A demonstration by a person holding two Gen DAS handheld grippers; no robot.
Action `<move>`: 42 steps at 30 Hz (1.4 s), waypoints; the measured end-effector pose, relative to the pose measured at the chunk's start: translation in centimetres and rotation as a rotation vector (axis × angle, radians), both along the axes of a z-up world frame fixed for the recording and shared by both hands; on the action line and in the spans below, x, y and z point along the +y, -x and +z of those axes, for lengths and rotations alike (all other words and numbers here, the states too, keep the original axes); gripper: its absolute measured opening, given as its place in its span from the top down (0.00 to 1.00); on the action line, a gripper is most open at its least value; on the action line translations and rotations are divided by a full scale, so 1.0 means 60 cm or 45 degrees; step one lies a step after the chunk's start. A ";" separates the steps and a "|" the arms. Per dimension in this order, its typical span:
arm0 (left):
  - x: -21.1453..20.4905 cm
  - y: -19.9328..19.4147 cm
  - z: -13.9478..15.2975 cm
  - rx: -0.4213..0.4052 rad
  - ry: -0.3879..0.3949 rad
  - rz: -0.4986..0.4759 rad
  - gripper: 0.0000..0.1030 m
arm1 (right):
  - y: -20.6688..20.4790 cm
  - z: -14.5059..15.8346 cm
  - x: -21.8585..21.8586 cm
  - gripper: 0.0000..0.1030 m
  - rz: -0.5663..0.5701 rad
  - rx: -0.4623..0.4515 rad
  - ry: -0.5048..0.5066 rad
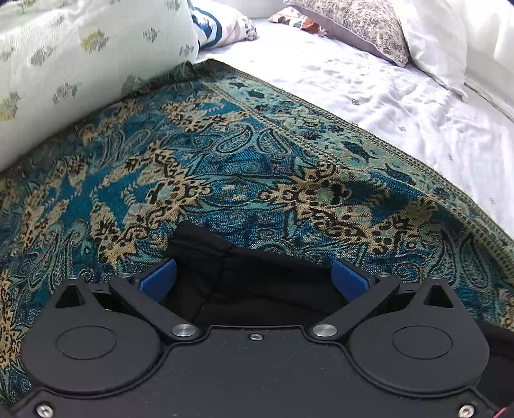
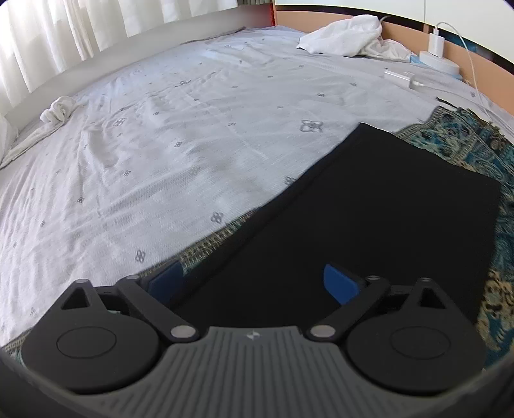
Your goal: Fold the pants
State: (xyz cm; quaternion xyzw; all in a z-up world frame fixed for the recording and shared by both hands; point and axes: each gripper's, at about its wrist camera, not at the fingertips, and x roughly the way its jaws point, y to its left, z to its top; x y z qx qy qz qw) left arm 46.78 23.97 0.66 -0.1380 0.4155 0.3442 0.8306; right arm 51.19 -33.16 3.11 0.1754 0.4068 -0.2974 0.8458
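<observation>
The black pants (image 2: 385,199) lie flat on a blue and tan paisley blanket (image 1: 225,144) spread over the bed. In the right wrist view they run as a long dark panel from the gripper toward the upper right. My right gripper (image 2: 253,276) hovers low over their near end, jaws wide open, its blue pads (image 2: 340,283) pressing on nothing. In the left wrist view a folded corner of the pants (image 1: 205,247) lies between the fingers of my left gripper (image 1: 253,273). Those jaws also stand wide apart, with the blue pads (image 1: 159,278) beside the cloth and not squeezing it.
A pale floral pillow (image 1: 80,64) lies on the blanket's far left edge, with patterned and white pillows (image 1: 369,29) behind. White sheet (image 2: 176,128) stretches left of the pants. A crumpled white cloth (image 2: 347,35), a charger and cable (image 2: 437,41) sit at the far edge.
</observation>
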 end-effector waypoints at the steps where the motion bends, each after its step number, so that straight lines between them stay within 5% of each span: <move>1: -0.003 -0.001 -0.003 0.000 -0.012 0.009 0.00 | -0.011 -0.006 0.001 0.00 0.004 0.014 0.010; 8: 0.002 -0.006 0.001 0.001 0.016 0.037 0.00 | -0.050 -0.045 0.001 0.01 0.018 0.142 0.096; 10: 0.002 -0.005 0.003 0.004 0.010 0.025 0.03 | -0.044 -0.044 0.000 0.10 0.024 0.132 0.097; 13: -0.009 0.008 0.014 -0.001 -0.064 0.033 0.36 | -0.023 -0.027 -0.006 0.48 -0.008 0.108 0.124; 15: -0.018 0.016 0.023 0.017 -0.129 0.017 0.73 | -0.004 -0.011 -0.020 0.86 -0.016 0.068 0.080; 19: -0.020 0.040 0.047 -0.020 -0.083 -0.065 0.96 | 0.041 0.020 -0.048 0.95 -0.024 0.012 -0.005; 23: -0.021 0.068 0.077 -0.049 -0.019 -0.080 1.00 | 0.100 0.060 -0.068 0.96 -0.019 -0.060 -0.043; 28: -0.020 0.120 0.112 -0.054 -0.063 -0.096 1.00 | 0.176 0.102 -0.086 0.96 0.005 -0.099 -0.033; 36: -0.011 0.197 0.120 -0.048 0.060 -0.260 0.98 | 0.318 0.110 -0.108 0.96 0.022 -0.090 -0.116; 40: -0.005 0.201 0.123 -0.143 0.215 -0.306 0.81 | 0.374 0.096 -0.120 0.96 0.013 -0.064 -0.131; 42: -0.004 0.192 0.124 -0.169 0.265 -0.301 0.53 | 0.390 0.088 -0.124 0.97 -0.007 -0.036 -0.091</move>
